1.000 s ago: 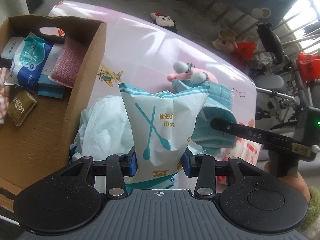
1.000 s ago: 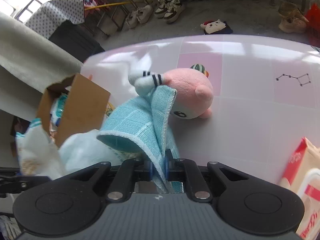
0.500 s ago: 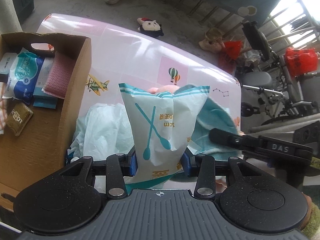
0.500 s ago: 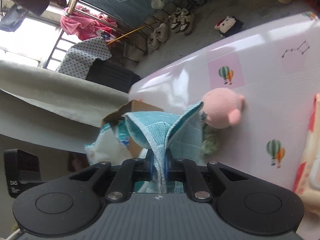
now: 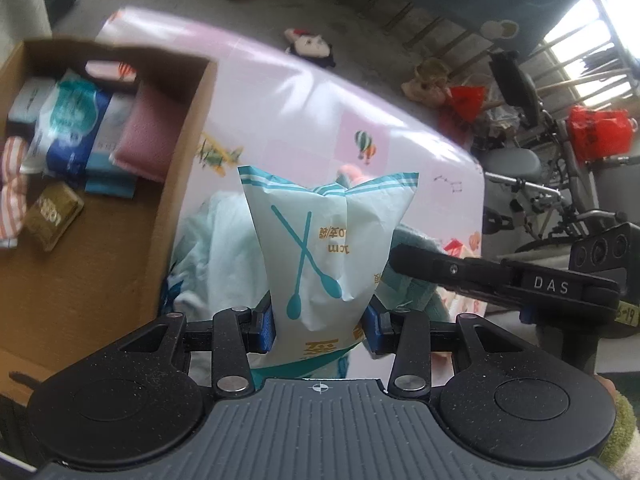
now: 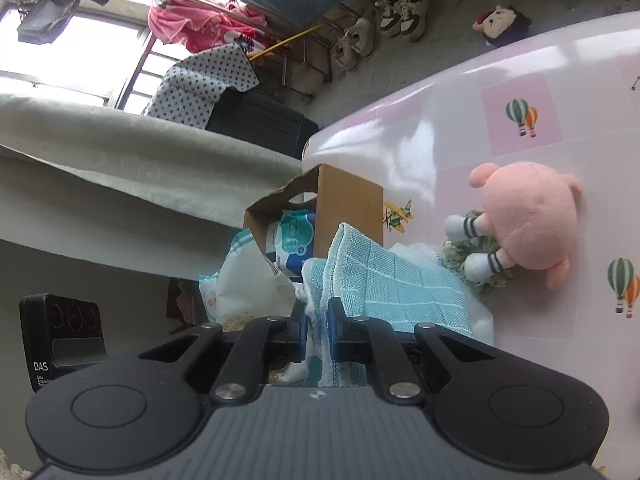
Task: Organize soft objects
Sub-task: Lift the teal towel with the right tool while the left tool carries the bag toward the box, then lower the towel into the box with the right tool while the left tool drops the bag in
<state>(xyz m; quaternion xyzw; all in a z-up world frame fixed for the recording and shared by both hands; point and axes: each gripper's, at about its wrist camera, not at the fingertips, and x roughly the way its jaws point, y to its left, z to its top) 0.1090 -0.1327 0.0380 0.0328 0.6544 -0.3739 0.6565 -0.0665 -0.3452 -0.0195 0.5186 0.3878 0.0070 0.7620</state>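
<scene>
My left gripper (image 5: pixel 320 326) is shut on a pale green packet with a crossed-spoons print (image 5: pixel 324 248) and holds it upright above the table, just right of the cardboard box (image 5: pixel 176 184). My right gripper (image 6: pixel 318 330) is shut on a folded teal checked cloth (image 6: pixel 384 284) and holds it up above the table. The packet also shows in the right wrist view (image 6: pixel 244 284), left of the cloth. A pink plush toy (image 6: pixel 528 228) lies on the pink tablecloth (image 6: pixel 520 104), apart from both grippers.
The box holds tissue packs (image 5: pixel 68 128), a pink sponge cloth (image 5: pixel 156 132) and a brown packet (image 5: pixel 52 216). A pale blue plastic bag (image 5: pixel 216 256) lies beside the box. Another plush toy (image 5: pixel 310 46) and shoes (image 6: pixel 384 20) lie on the floor. A bicycle (image 5: pixel 560 184) stands at the right.
My right gripper has turned and lifted the teal cloth off the plush toy and toward the box. My left gripper has held the packet and shifted slightly toward the box.
</scene>
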